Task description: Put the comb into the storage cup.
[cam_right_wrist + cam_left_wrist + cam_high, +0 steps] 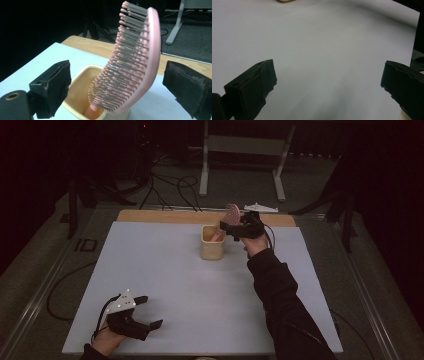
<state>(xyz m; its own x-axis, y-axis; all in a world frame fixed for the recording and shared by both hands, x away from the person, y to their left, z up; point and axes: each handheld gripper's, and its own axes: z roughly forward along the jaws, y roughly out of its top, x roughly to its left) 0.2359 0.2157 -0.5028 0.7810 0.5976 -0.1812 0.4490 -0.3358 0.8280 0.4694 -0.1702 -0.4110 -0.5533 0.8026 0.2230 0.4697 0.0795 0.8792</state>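
The left gripper [142, 312] rests low at the surface's near left corner, held in the person's left hand [107, 337], its fingers [252, 87] spread wide apart. The right arm, in a dark sleeve [282, 305], stretches toward the far edge; the right gripper [227, 227] is raised there, fingers [53, 85] standing wide apart.

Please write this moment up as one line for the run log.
hairbrush: standing handle-down in cup | right gripper: open around brush, not touching | left gripper: open, nothing held, near table edge
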